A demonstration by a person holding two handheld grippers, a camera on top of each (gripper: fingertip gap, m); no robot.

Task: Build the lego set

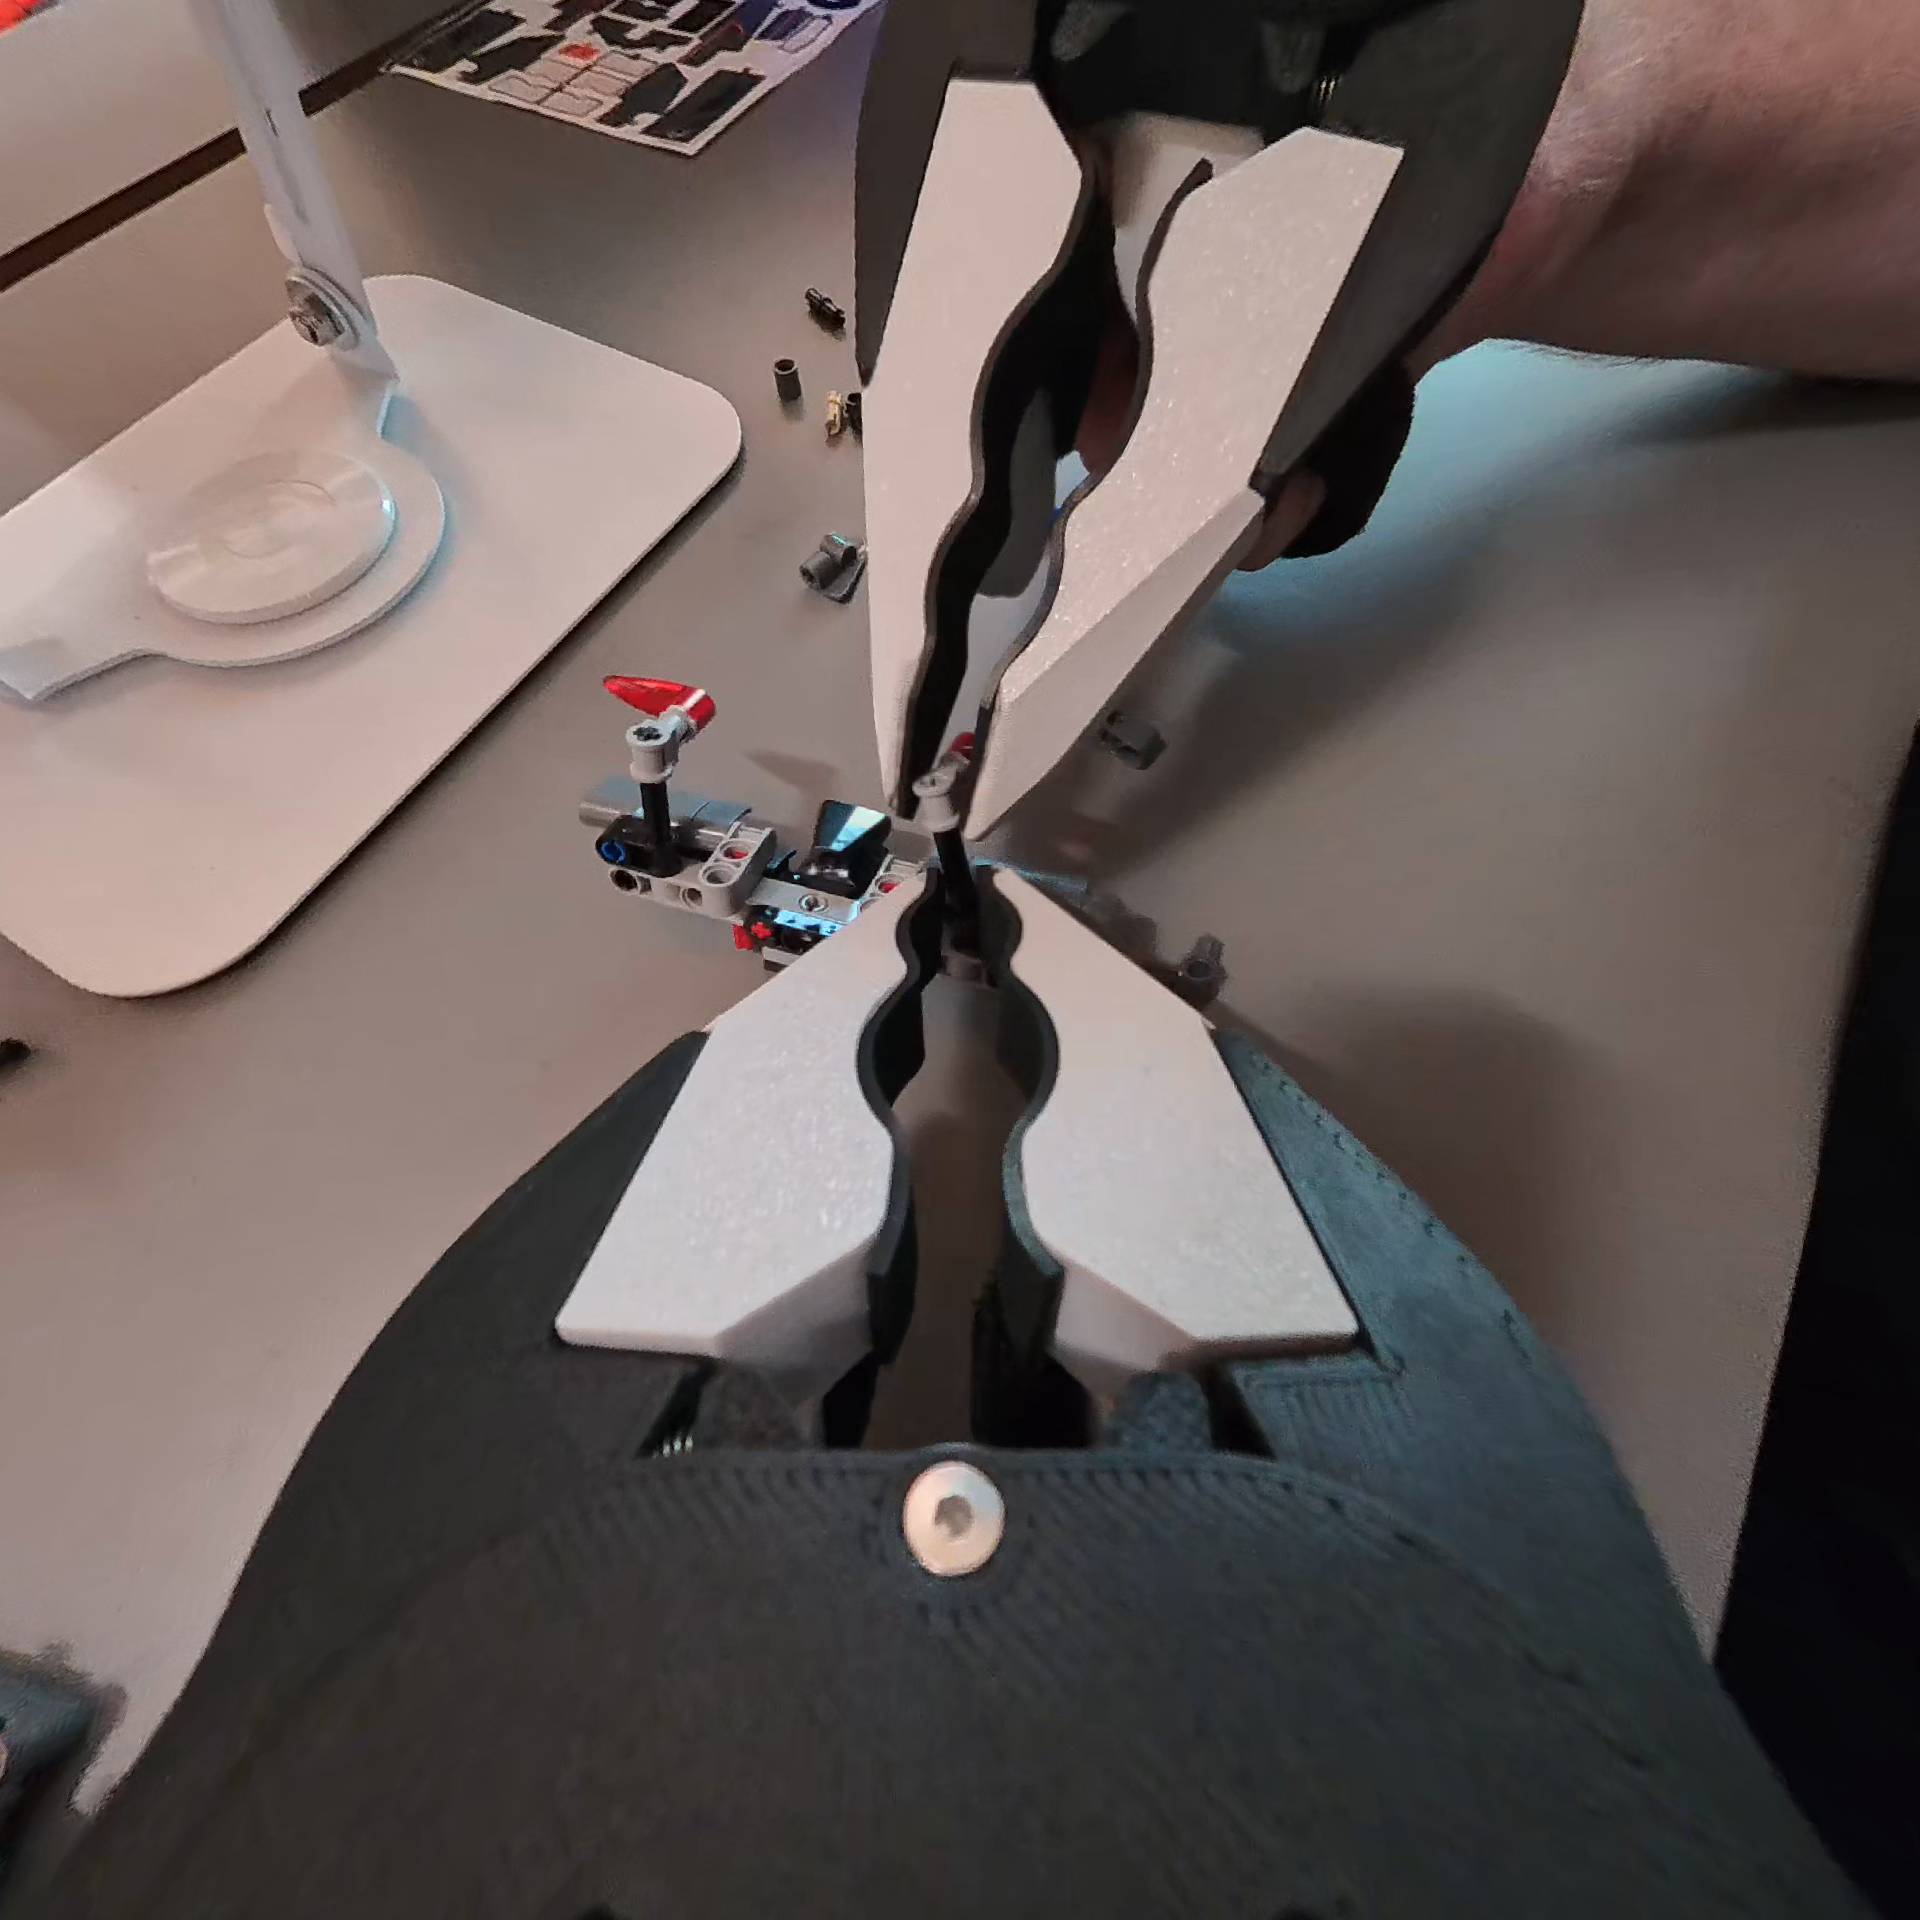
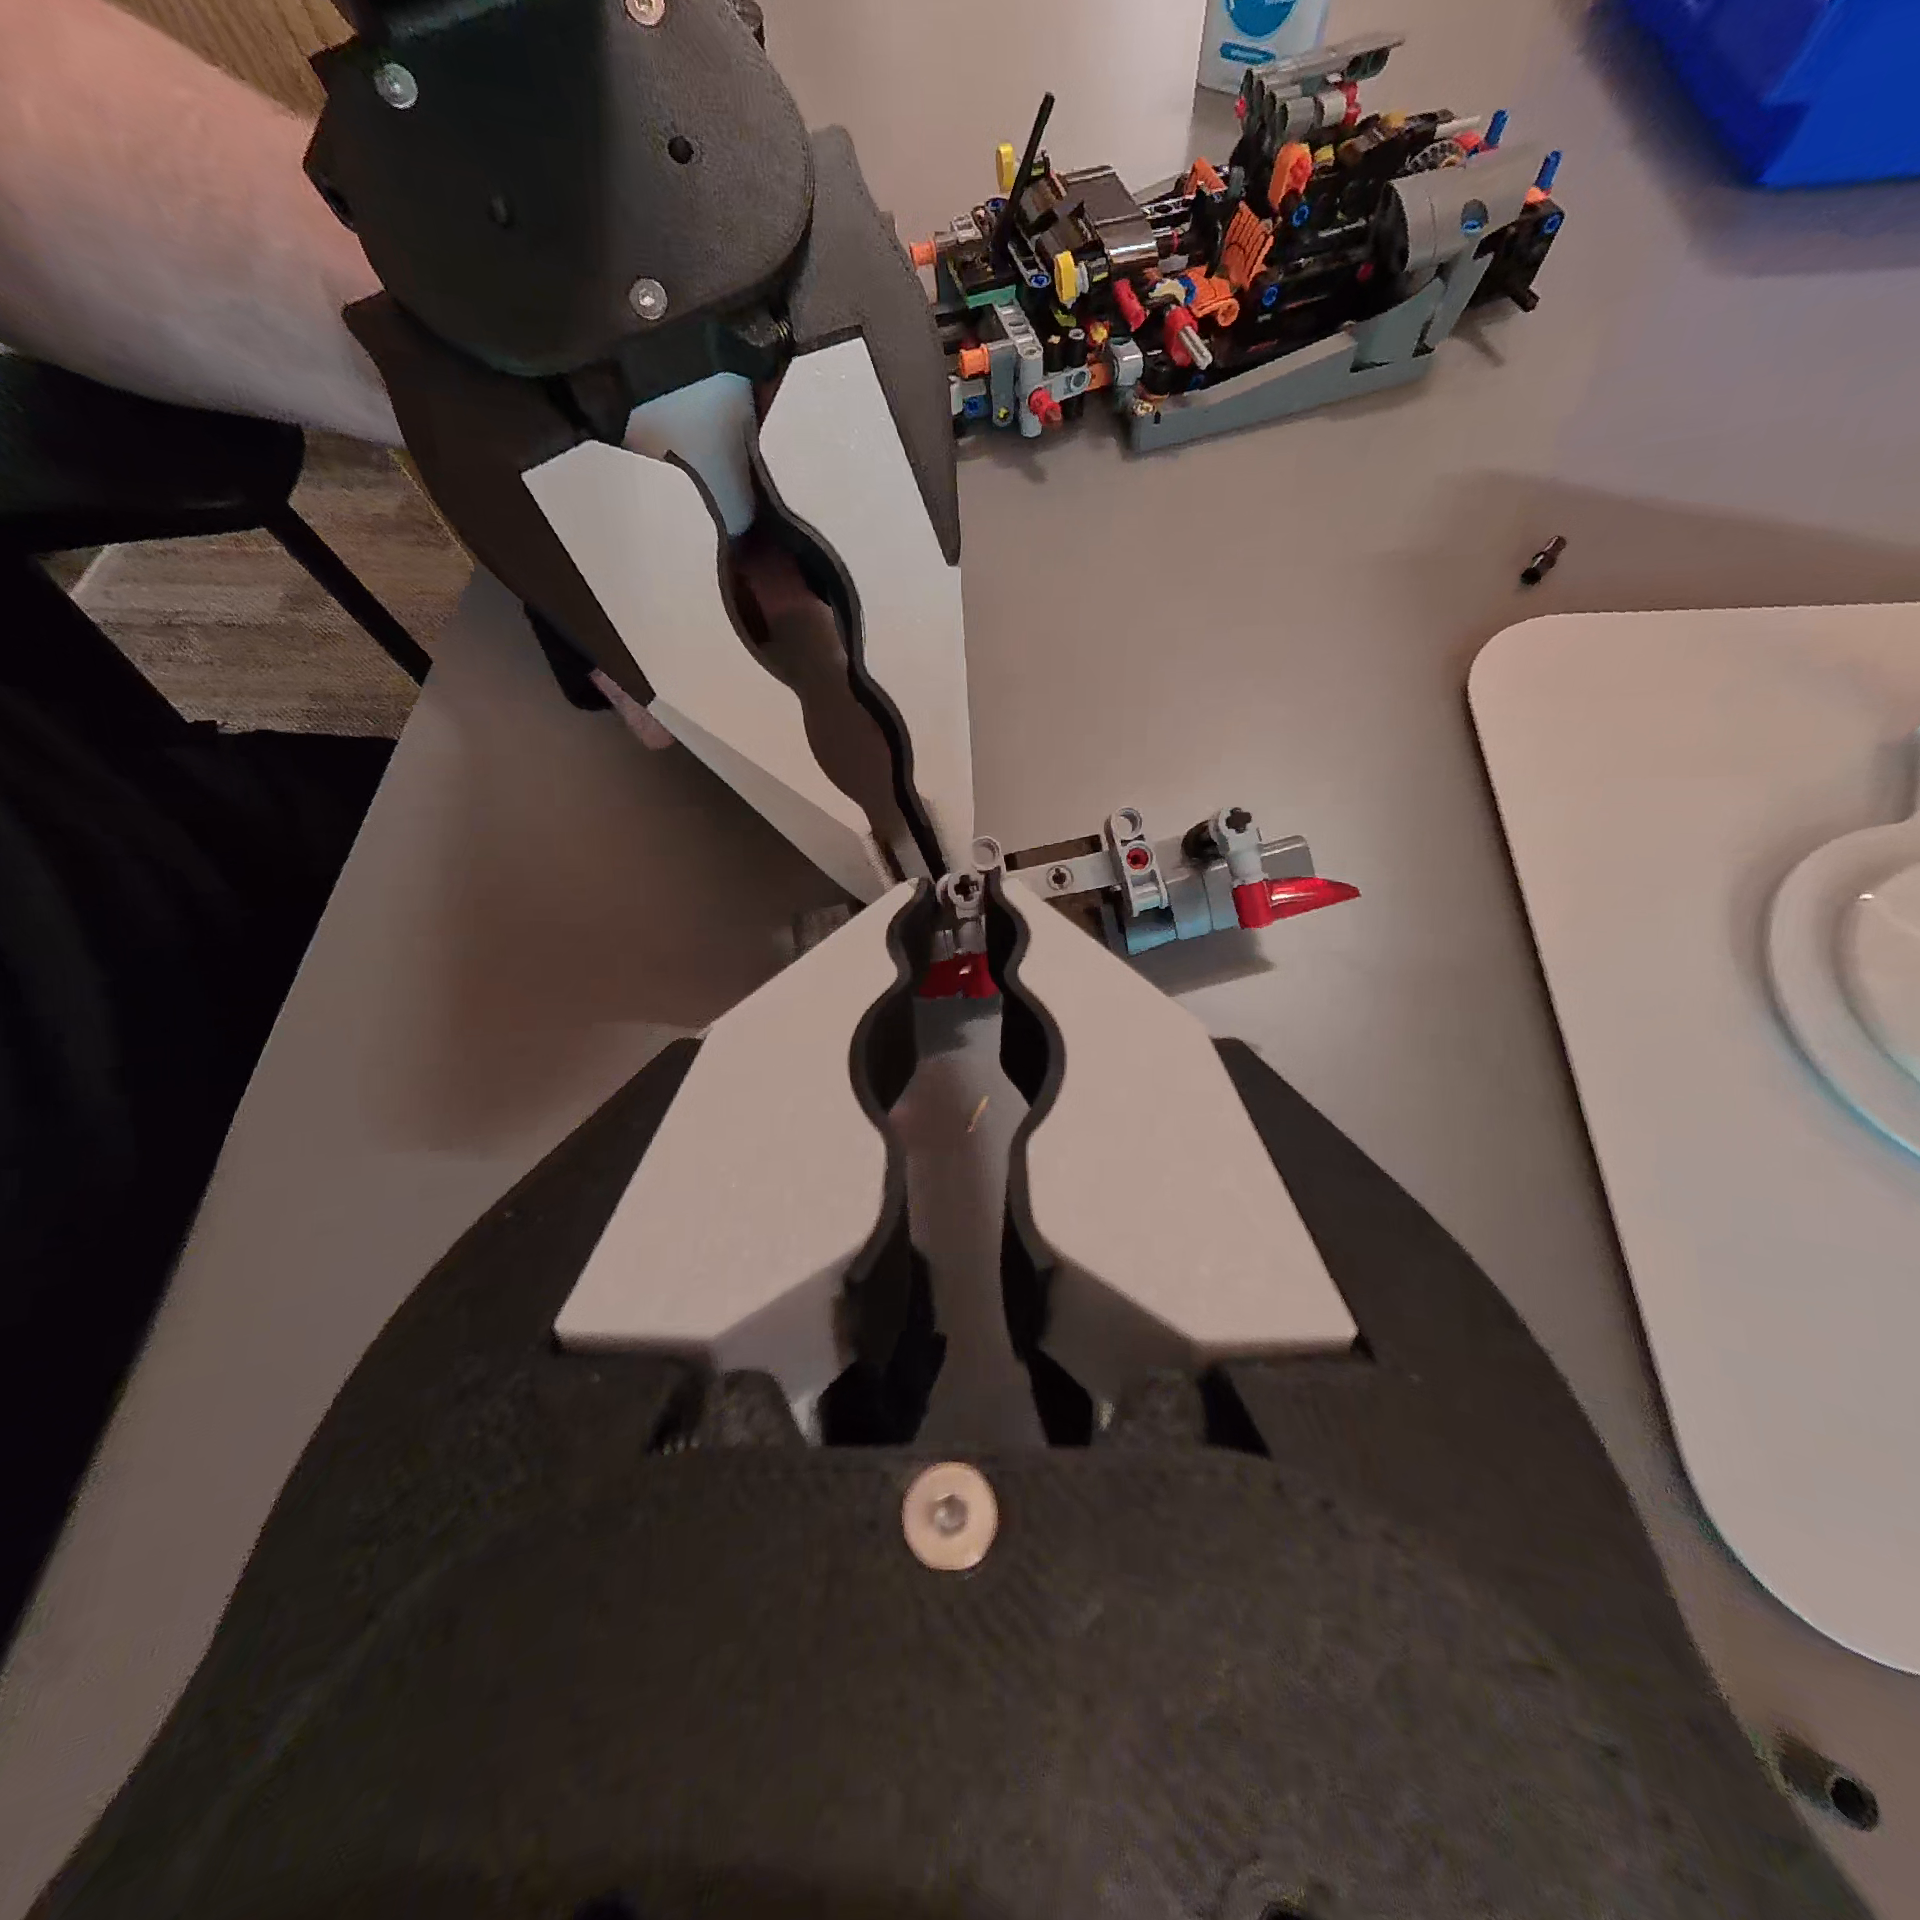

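Between the two sets of fingertips, on the grey table (image 1: 1455,935), a small lego sub-assembly (image 1: 727,862) is lying, and both grippers are meeting over one end of it. The left gripper (image 1: 956,914) is closing its jaws around the lower end of a black axle (image 1: 951,852) at the assembly's near end, clamped on it as far as the narrow gap shows. The right gripper (image 2: 961,904) is coming down from the opposite side, and its tips are pinching the grey connector with a red piece (image 2: 958,961) at the top of that axle. In the right wrist view the rest of the sub-assembly (image 2: 1174,883) is stretching off to the right of the fingertips, ending in one translucent red pointed piece (image 2: 1304,896). A second upright axle topped with a grey connector and red tip (image 1: 660,717) is standing to the left of the left gripper's fingertips. Ahead of those tips, four or so small loose dark parts (image 1: 831,566) are lying scattered. A white stand base (image 1: 312,623) is sitting farther left. Beyond the right gripper, one large multicoloured lego build (image 2: 1226,270) is resting, with a single dark pin (image 2: 1541,559) lying apart on its right. A blue container (image 2: 1787,83) is showing at the far right corner; its contents cannot be made out.
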